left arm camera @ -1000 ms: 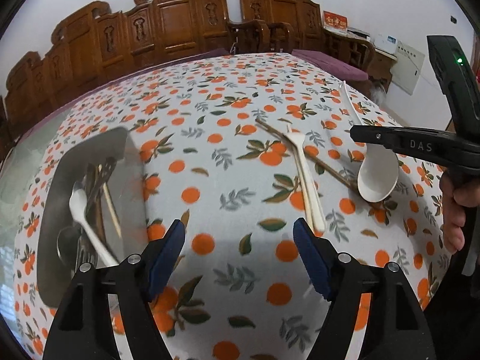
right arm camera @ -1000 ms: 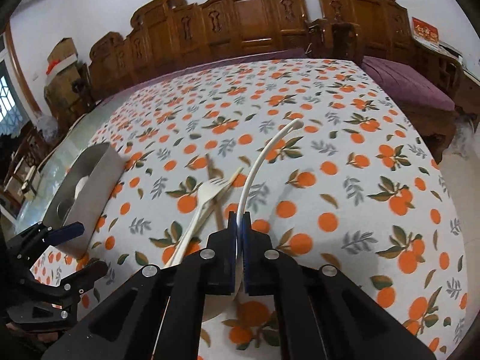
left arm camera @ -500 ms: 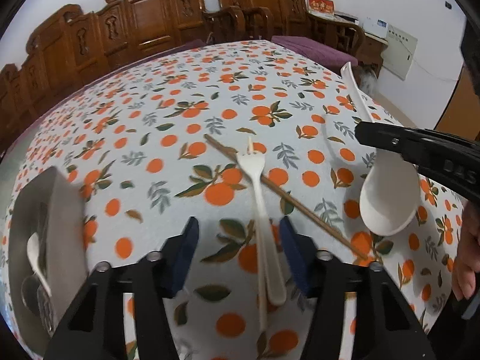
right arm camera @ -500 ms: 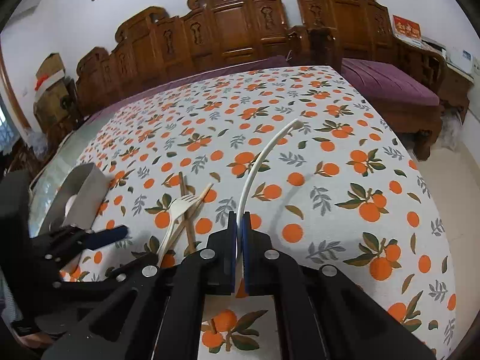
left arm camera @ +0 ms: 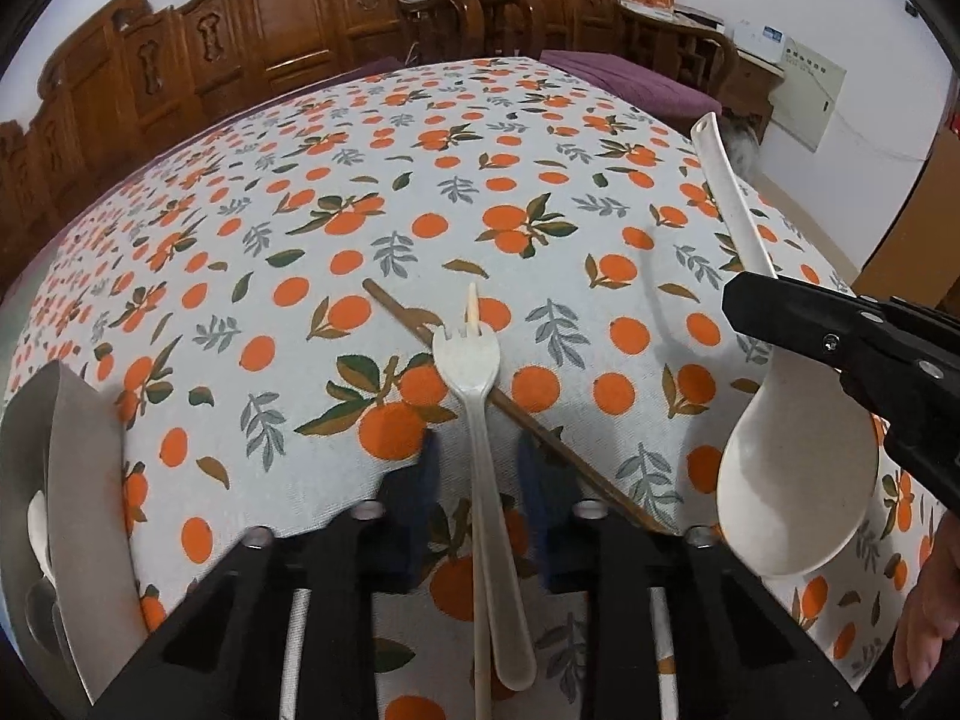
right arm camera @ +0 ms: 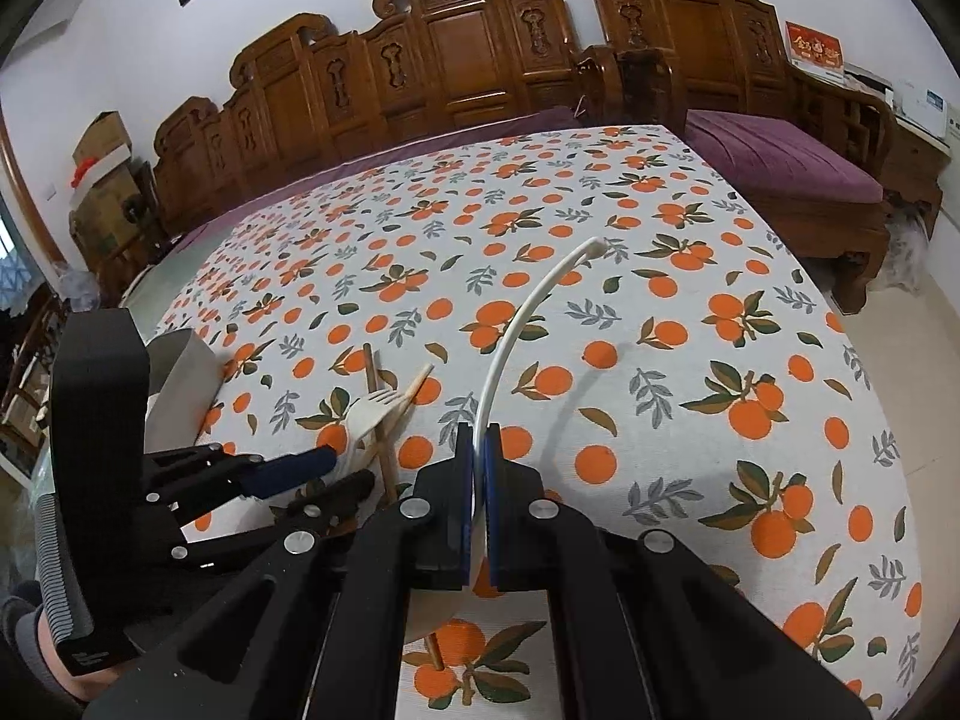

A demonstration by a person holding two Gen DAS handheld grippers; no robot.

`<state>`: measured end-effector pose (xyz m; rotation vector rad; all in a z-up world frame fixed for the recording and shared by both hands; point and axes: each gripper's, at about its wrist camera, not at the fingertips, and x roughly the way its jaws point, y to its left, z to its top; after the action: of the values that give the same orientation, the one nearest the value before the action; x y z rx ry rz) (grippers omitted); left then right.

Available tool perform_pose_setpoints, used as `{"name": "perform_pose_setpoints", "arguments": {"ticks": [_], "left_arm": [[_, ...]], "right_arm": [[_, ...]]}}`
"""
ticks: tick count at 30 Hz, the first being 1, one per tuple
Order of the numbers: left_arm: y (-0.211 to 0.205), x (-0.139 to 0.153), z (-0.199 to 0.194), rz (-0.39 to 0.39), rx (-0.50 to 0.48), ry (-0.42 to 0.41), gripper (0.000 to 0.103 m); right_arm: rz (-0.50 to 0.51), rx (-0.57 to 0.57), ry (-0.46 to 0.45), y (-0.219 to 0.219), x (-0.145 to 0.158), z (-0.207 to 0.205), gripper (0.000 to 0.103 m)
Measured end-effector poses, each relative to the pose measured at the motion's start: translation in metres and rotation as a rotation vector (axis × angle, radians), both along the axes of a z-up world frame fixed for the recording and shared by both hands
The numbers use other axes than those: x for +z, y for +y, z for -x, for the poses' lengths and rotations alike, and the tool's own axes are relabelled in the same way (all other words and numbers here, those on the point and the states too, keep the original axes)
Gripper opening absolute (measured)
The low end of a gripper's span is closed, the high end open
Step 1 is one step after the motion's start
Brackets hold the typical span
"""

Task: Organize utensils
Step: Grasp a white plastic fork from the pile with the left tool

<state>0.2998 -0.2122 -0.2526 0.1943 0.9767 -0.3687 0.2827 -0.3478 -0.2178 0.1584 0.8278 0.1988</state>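
Note:
A white plastic fork lies on the orange-print tablecloth, across a brown chopstick and a pale chopstick. My left gripper straddles the fork's handle. Its jaws are closing, and a small gap still shows between each blue pad and the handle. My right gripper is shut on the handle of a white ladle, whose handle arcs up and away. The left wrist view shows the ladle's bowl hanging just above the cloth at the right. The left gripper shows low on the left.
A metal tray with spoons and other utensils in it stands at the table's left edge. Carved wooden chairs line the far side. A person's hand is at the lower right. The table's right edge drops to the floor.
My left gripper has moved right, away from the tray, and come down over the fork, and its jaws have narrowed around the handle. The right gripper still holds the ladle.

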Motion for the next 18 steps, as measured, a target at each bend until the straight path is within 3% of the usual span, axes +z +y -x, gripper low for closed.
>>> {"name": "perform_pose_setpoints", "arguments": {"ticks": [1, 11, 18], "left_arm": [[0.002, 0.0, 0.001, 0.012, -0.002, 0.003, 0.006], [0.025, 0.031, 0.022, 0.067, -0.011, -0.046, 0.006], [0.048, 0.051, 0.034, 0.063, 0.004, -0.078, 0.006]], "right_arm": [[-0.002, 0.005, -0.001, 0.001, 0.0, 0.0, 0.004], [0.015, 0.065, -0.004, 0.024, 0.002, 0.001, 0.004], [0.028, 0.103, -0.009, 0.04, 0.003, 0.007, 0.004]]}}
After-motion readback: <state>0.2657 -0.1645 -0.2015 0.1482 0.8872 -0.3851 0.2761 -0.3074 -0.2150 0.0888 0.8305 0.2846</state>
